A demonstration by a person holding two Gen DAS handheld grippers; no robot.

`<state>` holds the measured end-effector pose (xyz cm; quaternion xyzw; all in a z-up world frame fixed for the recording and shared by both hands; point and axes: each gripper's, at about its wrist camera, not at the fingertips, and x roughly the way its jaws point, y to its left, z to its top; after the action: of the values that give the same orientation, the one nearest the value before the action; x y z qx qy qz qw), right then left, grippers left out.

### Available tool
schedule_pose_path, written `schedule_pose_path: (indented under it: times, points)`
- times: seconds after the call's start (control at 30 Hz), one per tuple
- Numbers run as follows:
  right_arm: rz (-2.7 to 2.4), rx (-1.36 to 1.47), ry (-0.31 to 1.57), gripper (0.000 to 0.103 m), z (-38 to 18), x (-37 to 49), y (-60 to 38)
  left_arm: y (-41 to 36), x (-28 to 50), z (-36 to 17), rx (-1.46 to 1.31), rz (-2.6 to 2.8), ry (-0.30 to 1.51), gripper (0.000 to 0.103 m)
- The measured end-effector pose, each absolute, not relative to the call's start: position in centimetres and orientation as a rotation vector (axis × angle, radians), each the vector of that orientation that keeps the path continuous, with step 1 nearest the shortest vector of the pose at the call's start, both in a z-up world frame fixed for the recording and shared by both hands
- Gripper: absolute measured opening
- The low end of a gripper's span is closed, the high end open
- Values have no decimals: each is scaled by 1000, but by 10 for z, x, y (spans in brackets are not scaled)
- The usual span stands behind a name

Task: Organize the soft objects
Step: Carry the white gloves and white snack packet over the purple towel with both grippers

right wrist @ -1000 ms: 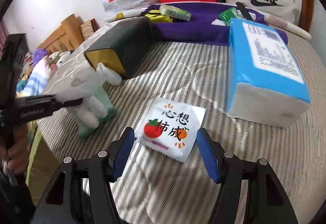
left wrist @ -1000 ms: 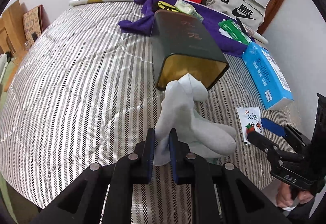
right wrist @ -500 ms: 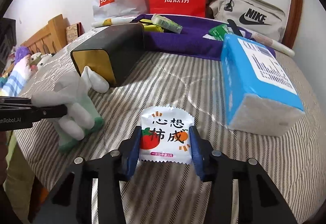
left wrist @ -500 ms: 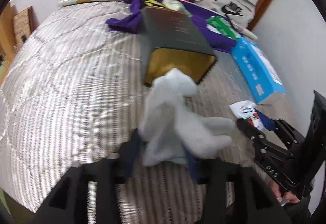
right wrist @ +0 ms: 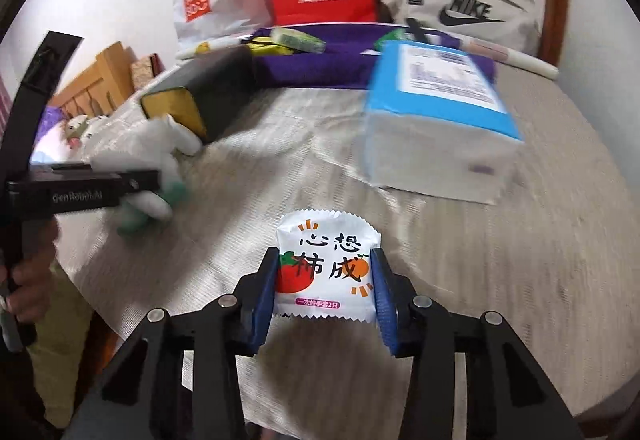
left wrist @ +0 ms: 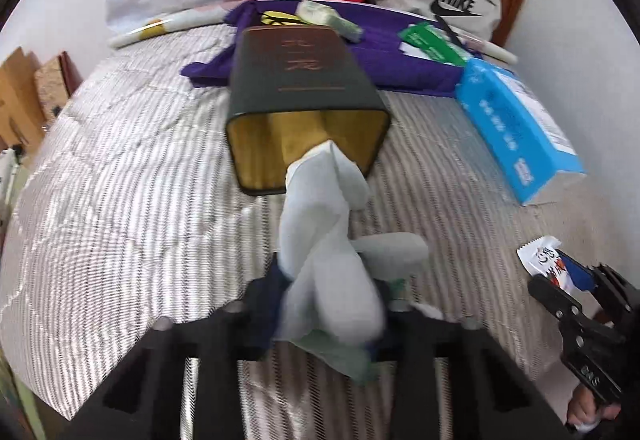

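Left tongs [left wrist: 328,304] closing on pale socks [left wrist: 324,240] before the tin [left wrist: 304,99]; right tongs [right wrist: 324,292] pinch the sachet [right wrist: 326,268]. A loose hold could drop the socks short of the tin.

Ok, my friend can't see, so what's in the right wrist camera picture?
The right gripper is shut on a white snack packet over a striped bed. To its left, the left gripper is closing on a white plush toy by a dark box lying on its side.
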<state>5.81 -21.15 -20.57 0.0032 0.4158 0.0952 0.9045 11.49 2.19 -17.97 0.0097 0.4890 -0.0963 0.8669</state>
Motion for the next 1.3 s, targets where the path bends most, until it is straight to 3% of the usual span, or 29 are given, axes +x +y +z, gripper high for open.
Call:
schedule_pose_path:
  times: [0.67,1.3]
  points:
    - [214,52,756,44,-132,57,-236,43,96,-97,-49,-256,913,19]
    - [210,54,709,44,-83,116,-244,29,150,-41,-39,-257,861,19]
